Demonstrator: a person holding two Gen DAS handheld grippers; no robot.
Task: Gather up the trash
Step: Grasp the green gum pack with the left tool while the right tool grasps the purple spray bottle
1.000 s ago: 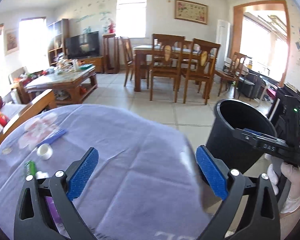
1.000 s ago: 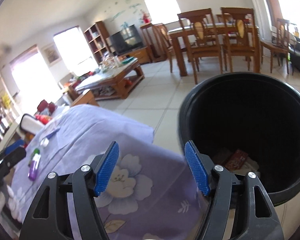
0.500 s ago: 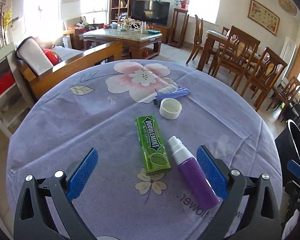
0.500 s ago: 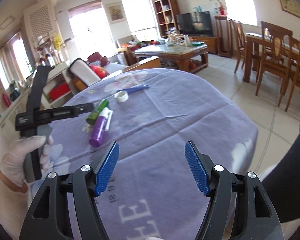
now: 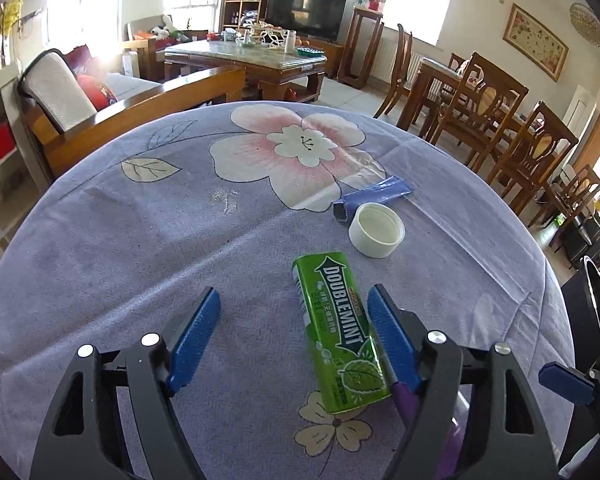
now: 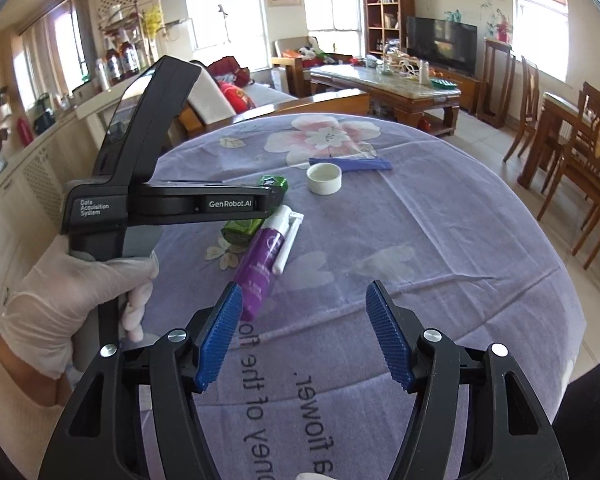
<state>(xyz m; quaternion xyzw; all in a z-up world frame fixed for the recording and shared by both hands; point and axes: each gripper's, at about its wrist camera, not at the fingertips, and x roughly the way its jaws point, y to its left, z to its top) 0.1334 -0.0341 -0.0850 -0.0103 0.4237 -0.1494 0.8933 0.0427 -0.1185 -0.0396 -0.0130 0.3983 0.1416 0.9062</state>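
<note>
hovering low over the round table [image 5: 100, 240], the left gripper [image 5: 294, 336] has just been narrowing its jaws but is not yet clamped: the green gum pack [image 5: 340, 332] lies between the blue pads, hard against one and clear of the other. so off-centre, a squeeze may spin the pack or skid it into the purple spray bottle [image 6: 260, 264] just beside it. the right gripper [image 6: 304, 340] is released and empty near the table's closer edge, the bottle's end by one pad. a white cap [image 5: 376, 230] and blue wrapper [image 5: 374, 198] lie further in; a nudge could roll the cap away.
</note>
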